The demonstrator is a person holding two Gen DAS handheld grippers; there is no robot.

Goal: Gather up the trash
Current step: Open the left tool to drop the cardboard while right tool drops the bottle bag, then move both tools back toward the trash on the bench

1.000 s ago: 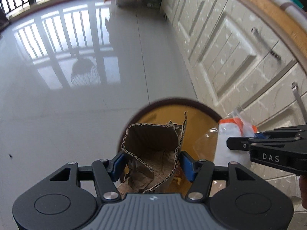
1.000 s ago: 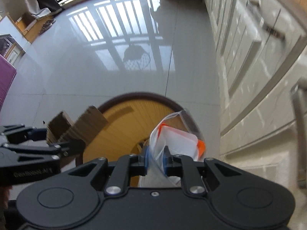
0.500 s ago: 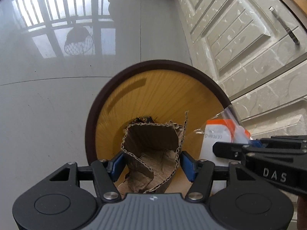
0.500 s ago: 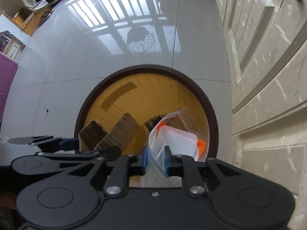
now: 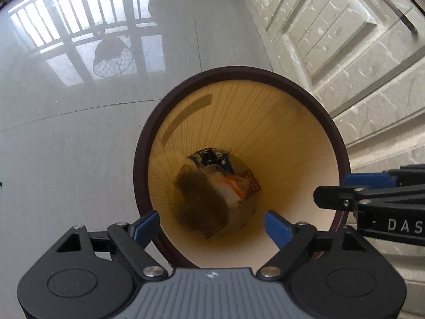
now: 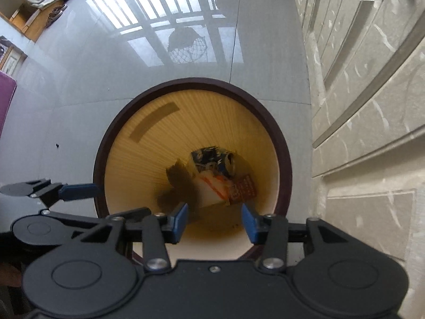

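Note:
A round waste bin with a dark brown rim [image 5: 186, 85] [image 6: 132, 106] and yellow inside stands on the floor below both grippers. At its bottom lie the torn cardboard piece [image 5: 202, 204] [image 6: 178, 186], the clear bag with white and orange content [image 5: 228, 188] [image 6: 212, 188] and older trash. My left gripper [image 5: 212, 224] hangs over the near rim, its jaws opening with nothing between them. My right gripper [image 6: 214, 220] is also over the bin, jaws opening and empty; it shows at the right of the left wrist view [image 5: 353, 188].
Pale cabinet doors [image 5: 345, 40] [image 6: 372, 106] with metal handles stand close to the bin's right side. Glossy grey floor tiles [image 5: 66, 133] spread to the left and far side. A purple object [image 6: 5, 101] and a wooden piece [image 6: 26, 18] sit at the far left.
Both grippers opened. The cardboard dropped from the left one and the plastic bag from the right one; both now lie at the bottom of the bin. The left gripper sank toward the bin.

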